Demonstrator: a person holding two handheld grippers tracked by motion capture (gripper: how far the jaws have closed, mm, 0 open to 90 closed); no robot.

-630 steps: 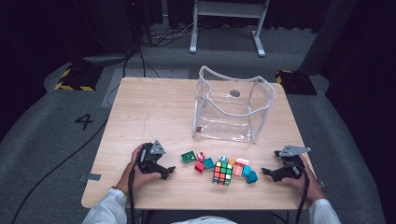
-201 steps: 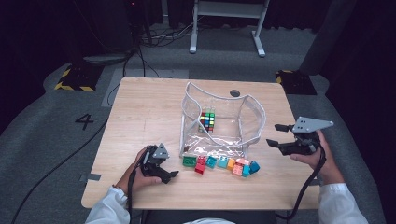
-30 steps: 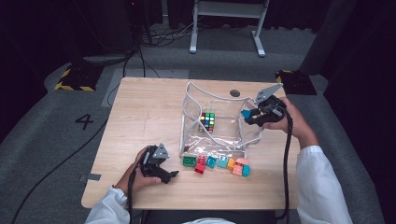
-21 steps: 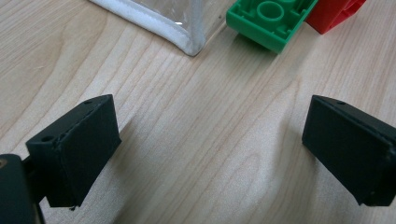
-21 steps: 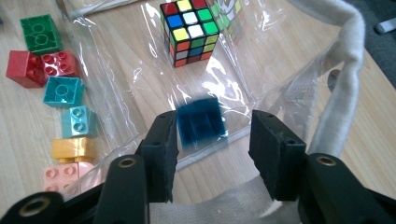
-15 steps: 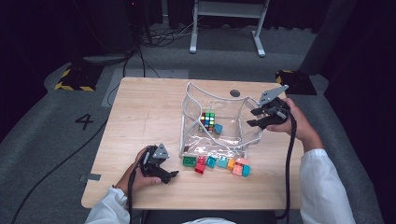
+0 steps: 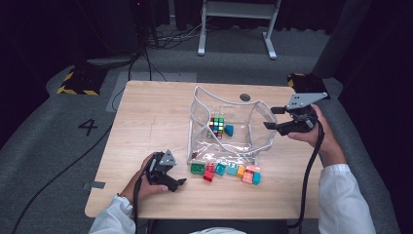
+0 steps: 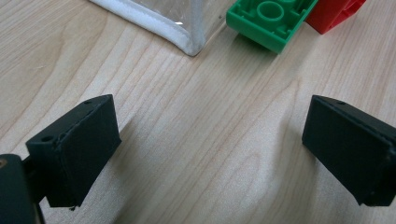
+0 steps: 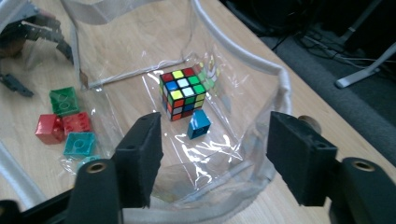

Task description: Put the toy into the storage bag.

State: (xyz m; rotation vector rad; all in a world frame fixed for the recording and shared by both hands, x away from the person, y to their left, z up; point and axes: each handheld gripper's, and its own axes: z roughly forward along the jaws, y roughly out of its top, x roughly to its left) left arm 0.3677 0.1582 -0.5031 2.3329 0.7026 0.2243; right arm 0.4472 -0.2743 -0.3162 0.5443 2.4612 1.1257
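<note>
A clear bag with white trim (image 7: pixel 253 105) stands open mid-table. Inside it lie a colour cube (image 7: pixel 216 126) and, touching its right side, a blue brick (image 7: pixel 229 130); the right gripper view shows the cube (image 9: pixel 183 93) and the brick (image 9: pixel 199 124) through the bag's mouth (image 9: pixel 280 79). My right gripper (image 7: pixel 273 118) hovers at the bag's right rim. Its jaws have just been opening and nothing is between them (image 9: pixel 215 135). My left gripper (image 7: pixel 179 184) rests open on the table (image 8: pixel 210 140), short of the bag's corner (image 8: pixel 187 42).
A row of loose bricks lies before the bag: green (image 7: pixel 197 168), red (image 7: pixel 209 171), teal (image 7: pixel 220 169) and several more to the right. The green brick (image 8: pixel 268 18) and the red brick (image 8: pixel 334 14) sit just beyond my left jaws. The table's right edge (image 7: pixel 311 161) is near.
The blue brick left my right gripper and dropped into the bag beside the cube. The right gripper opened and drew back to the right, past the rim. The left gripper stayed put.
</note>
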